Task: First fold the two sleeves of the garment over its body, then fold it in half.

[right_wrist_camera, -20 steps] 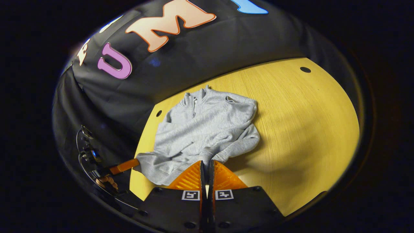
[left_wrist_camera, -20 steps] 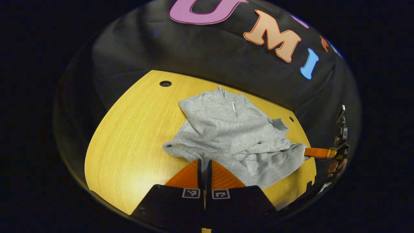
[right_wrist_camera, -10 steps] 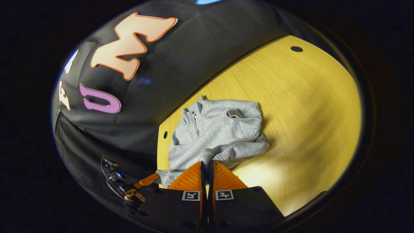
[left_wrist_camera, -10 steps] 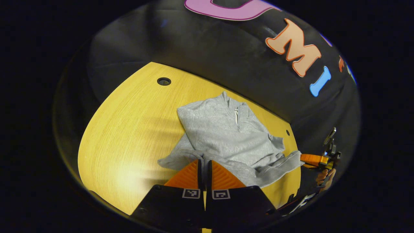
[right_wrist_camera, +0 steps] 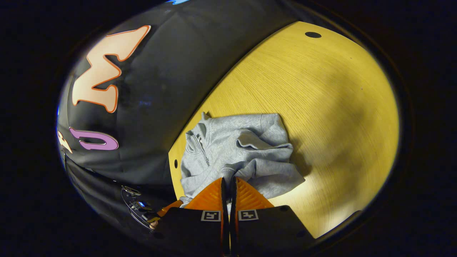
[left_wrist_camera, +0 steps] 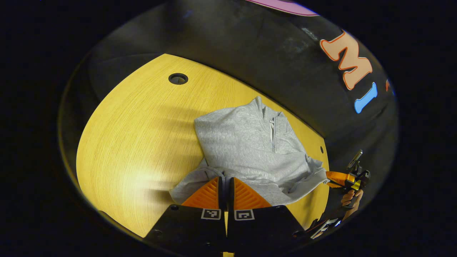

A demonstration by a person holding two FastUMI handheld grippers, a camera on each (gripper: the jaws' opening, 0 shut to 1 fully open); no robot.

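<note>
The left gripper (left_wrist_camera: 225,182) pinches the gray top's (left_wrist_camera: 246,142) bottom edge, fingers tight together. The right gripper (right_wrist_camera: 228,182) pinches it too, over the yellow table (right_wrist_camera: 321,107).

I see bare yellow table (left_wrist_camera: 135,135) open beside the grey garment (left_wrist_camera: 246,142); the booth's black cloth wall (left_wrist_camera: 250,57) closes off the table's far edge just behind the collar.

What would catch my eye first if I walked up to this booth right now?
Most likely the grey zip-neck sweatshirt, bunched up near the far edge of a bright yellow wooden table. Next, the left gripper and the right gripper, each pinched shut on the sweatshirt's near edge and lifting it toward the collar. A person's hand holding the right gripper shows at the table's side.
</note>
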